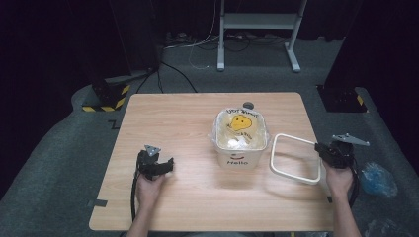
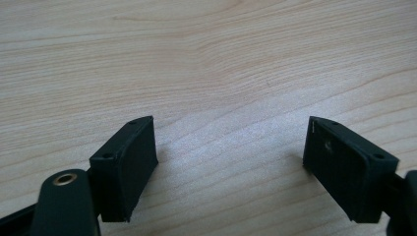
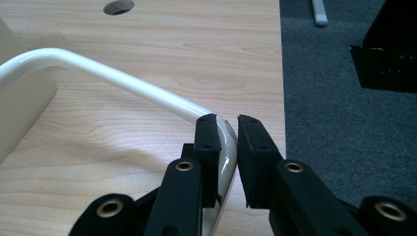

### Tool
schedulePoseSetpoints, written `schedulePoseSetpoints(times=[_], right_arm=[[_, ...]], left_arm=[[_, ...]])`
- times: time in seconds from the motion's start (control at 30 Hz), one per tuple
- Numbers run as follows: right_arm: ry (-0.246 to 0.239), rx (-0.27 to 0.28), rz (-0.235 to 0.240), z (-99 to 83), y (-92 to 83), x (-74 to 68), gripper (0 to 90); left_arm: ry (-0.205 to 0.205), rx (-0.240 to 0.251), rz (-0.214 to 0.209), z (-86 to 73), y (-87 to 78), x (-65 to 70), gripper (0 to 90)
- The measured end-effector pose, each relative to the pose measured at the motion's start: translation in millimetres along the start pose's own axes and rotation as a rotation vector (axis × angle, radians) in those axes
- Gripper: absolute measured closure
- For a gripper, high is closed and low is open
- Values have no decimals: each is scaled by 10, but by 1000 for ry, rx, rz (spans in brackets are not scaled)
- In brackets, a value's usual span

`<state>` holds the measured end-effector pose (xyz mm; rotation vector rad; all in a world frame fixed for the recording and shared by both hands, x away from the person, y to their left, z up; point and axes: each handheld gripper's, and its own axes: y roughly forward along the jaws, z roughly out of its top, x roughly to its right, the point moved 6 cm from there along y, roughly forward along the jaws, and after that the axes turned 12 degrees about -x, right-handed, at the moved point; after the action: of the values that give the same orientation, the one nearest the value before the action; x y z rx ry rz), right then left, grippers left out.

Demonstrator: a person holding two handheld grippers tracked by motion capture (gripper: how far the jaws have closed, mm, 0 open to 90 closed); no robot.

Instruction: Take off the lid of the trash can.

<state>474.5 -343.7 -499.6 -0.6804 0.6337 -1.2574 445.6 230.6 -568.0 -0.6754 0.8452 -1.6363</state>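
Note:
A white square bin (image 1: 241, 160) with "Hello" on its front stands near the table's middle. It is lined with a clear bag (image 1: 240, 132) that bears a yellow smiley. Right of it a white square ring frame (image 1: 296, 139) lies tilted. Its right corner is raised in my right gripper (image 1: 320, 148), which is shut on it. In the right gripper view the frame's tube (image 3: 123, 81) runs between the two jaws of that gripper (image 3: 227, 123). My left gripper (image 1: 168, 165) rests at the table's left front. Its jaws (image 2: 231, 137) are open over bare wood with nothing between them.
The right table edge (image 3: 281, 73) runs just beside my right gripper, with grey carpet beyond. A blue plastic bag (image 1: 378, 178) lies on the floor at the right. A cable hole (image 1: 248, 104) sits behind the bin. A white stand (image 1: 257, 22) and black striped bases (image 1: 106, 96) are behind the table.

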Motion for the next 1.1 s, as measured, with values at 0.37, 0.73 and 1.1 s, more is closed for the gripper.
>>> schedulePoseSetpoints(times=[0.37, 0.73, 1.1], right_arm=[[-14, -12, 0, -15, 108, -74, 795], [-21, -28, -6, -13, 225, -134, 793], [-13, -39, -7, -14, 343, -175, 792]], left_arm=[[-1, 0, 0, -1, 0, 0, 205], [-2, 0, -2, -1, 0, 2, 206], [0, 0, 0, 0, 0, 1, 206]])
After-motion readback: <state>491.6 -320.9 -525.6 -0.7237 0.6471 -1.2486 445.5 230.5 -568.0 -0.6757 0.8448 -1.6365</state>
